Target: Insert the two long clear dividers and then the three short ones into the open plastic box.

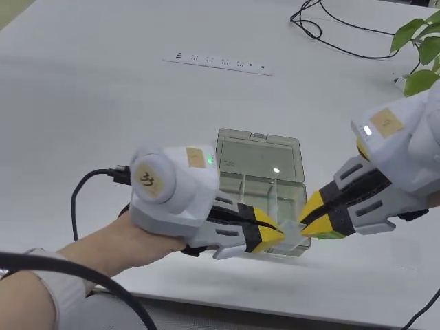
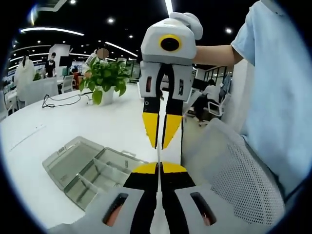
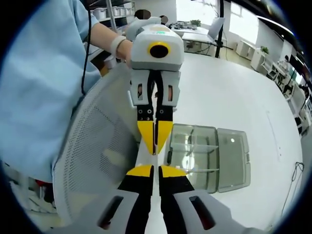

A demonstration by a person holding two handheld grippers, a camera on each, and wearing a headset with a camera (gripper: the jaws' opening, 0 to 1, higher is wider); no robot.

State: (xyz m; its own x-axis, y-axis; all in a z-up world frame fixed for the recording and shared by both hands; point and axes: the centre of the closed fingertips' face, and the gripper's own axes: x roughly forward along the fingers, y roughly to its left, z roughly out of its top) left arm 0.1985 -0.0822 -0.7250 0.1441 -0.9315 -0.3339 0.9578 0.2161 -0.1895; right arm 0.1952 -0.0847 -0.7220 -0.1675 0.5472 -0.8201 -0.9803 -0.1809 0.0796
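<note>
Left gripper [image 1: 275, 234]: clenched on one end of a clear divider [image 1: 292, 233]
Right gripper [image 1: 307, 223]: pinching the same divider's other end
Box [image 1: 258, 155]: open on the table [image 1: 103, 103], beneath the divider

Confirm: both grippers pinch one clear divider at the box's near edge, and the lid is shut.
Wrong on the lid: it lies open behind the box, per the head view. The left gripper and right gripper do pinch one clear divider at its near edge.
</note>
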